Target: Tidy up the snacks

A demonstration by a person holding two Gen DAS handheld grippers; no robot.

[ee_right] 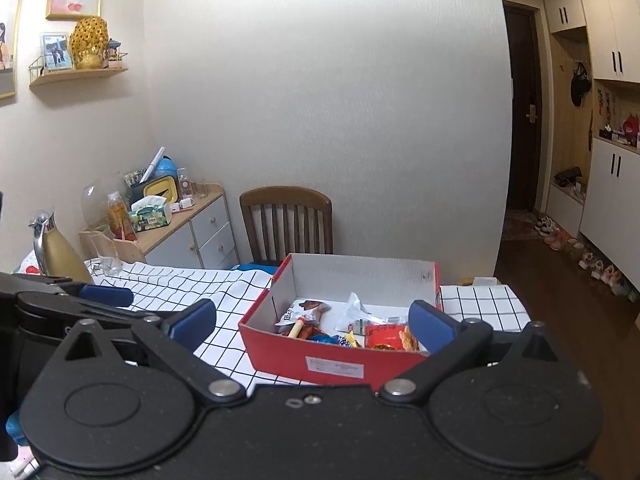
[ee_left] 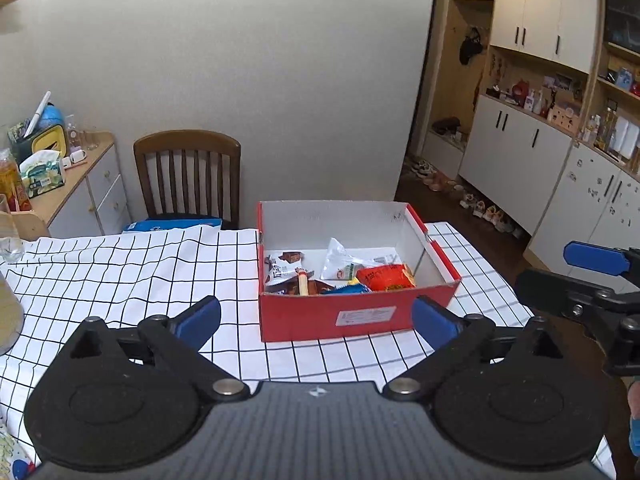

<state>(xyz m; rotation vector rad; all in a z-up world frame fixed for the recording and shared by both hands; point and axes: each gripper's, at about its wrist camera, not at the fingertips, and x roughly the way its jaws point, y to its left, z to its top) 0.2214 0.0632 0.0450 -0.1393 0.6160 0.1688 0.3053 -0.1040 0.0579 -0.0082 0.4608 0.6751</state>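
Observation:
A red cardboard box (ee_left: 320, 316) with a white inside stands on the checked tablecloth (ee_left: 132, 268). It holds several snack packets: an orange one (ee_left: 386, 277), a white one (ee_left: 340, 262), a brown and white one (ee_left: 282, 266) and a blue one (ee_left: 346, 289). The box also shows in the right wrist view (ee_right: 320, 356), with the orange packet (ee_right: 386, 336). My left gripper (ee_left: 316, 318) is open and empty, just in front of the box. My right gripper (ee_right: 312, 320) is open and empty, also in front of the box; it appears at the right edge of the left wrist view (ee_left: 592, 280).
A wooden chair (ee_left: 188, 172) stands behind the table against the wall. A side cabinet (ee_right: 188, 228) with bottles and a tissue pack is at the back left. A gold kettle (ee_right: 56, 248) and a glass (ee_right: 106, 254) stand at the table's left. Cupboards and shoes (ee_left: 480, 204) line the right.

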